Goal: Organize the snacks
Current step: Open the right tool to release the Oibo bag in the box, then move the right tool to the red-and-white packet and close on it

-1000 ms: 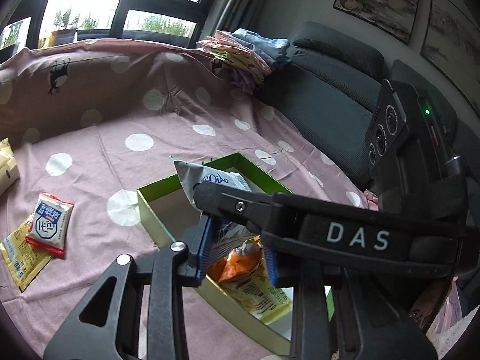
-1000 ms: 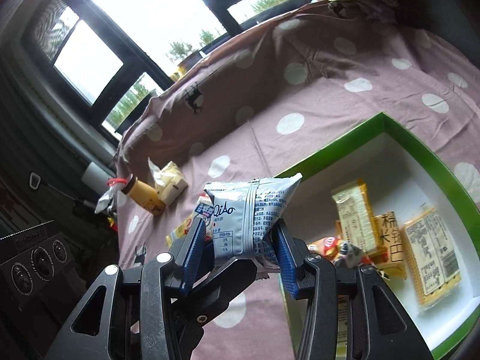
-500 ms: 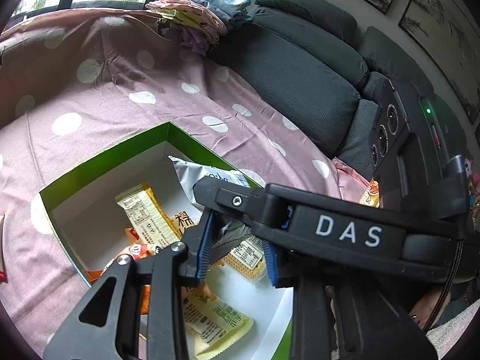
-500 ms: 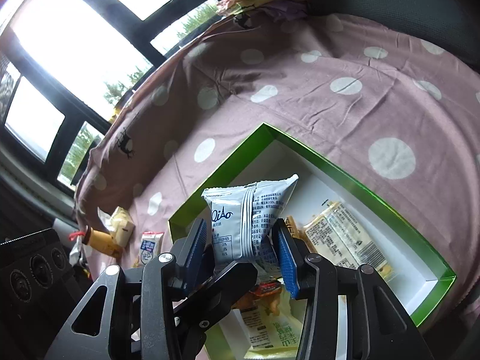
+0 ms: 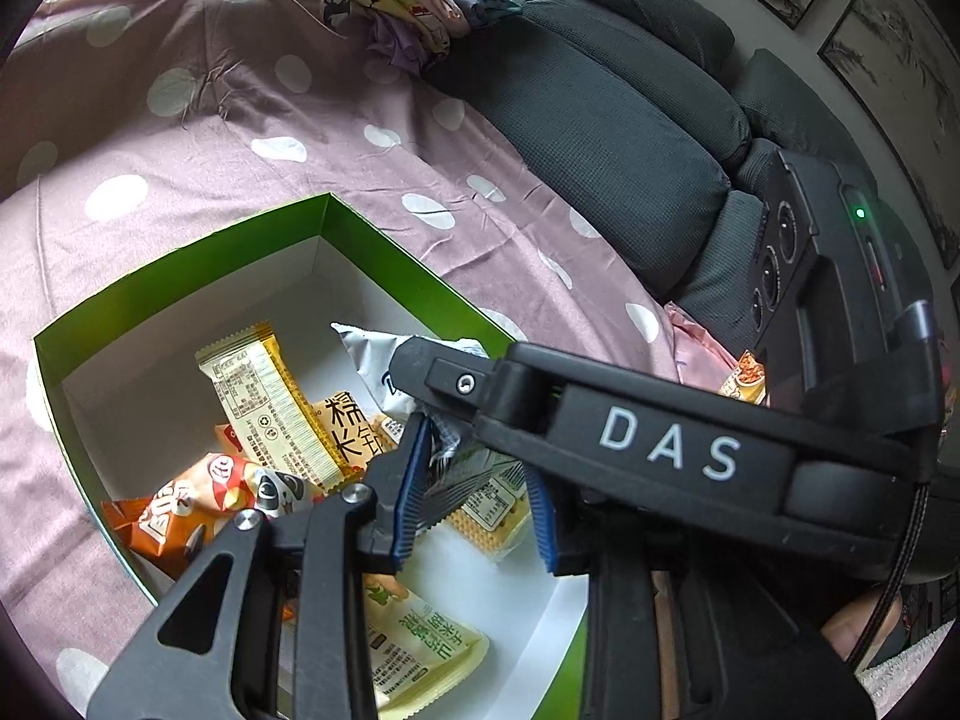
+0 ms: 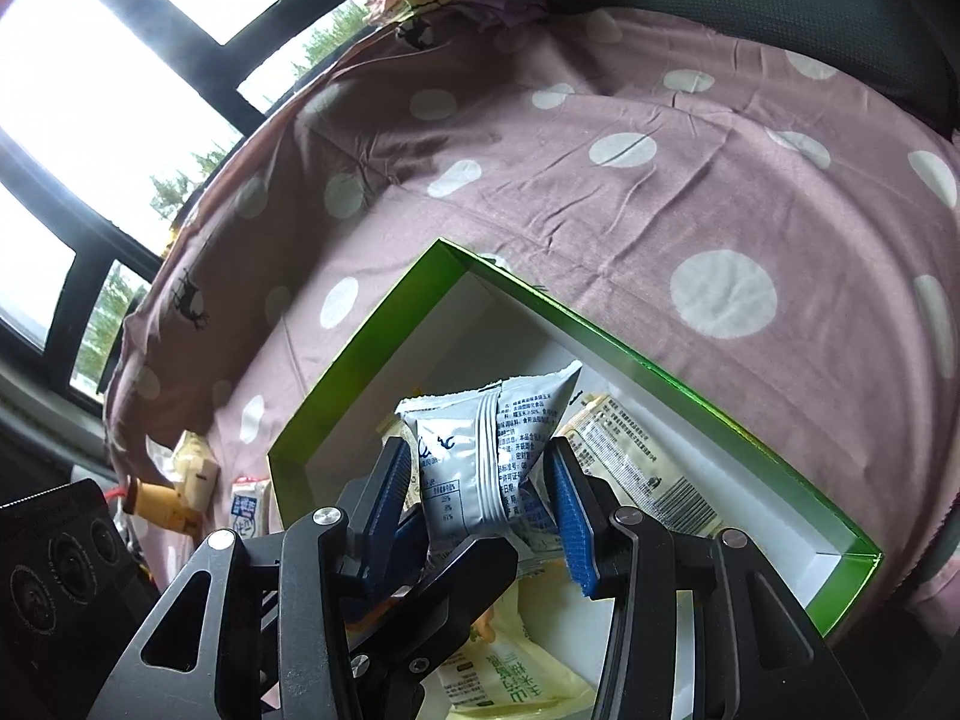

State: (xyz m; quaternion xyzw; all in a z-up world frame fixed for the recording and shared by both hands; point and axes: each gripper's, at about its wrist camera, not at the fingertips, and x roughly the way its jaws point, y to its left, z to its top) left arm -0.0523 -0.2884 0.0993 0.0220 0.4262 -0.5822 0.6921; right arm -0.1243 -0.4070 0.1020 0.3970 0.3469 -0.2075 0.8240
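Tall dark-framed windows (image 6: 90,60) are glaring beyond the right tongs (image 6: 480,480), up to their left. A dark grey sofa back (image 5: 600,138) is running past the left tongs (image 5: 477,480) on their far right. A pink white-dotted cloth (image 6: 600,210) is covering the surface ahead of both. A green-walled white box (image 6: 360,360) is lying open right under the tips, holding a yellow bar (image 5: 270,396) and an orange packet (image 5: 198,504). The right tongs are pinching a silver snack packet (image 6: 486,450) above the box. The left tongs have just been spreading, the packet's crimped end sitting between their pads, one pad standing clear.
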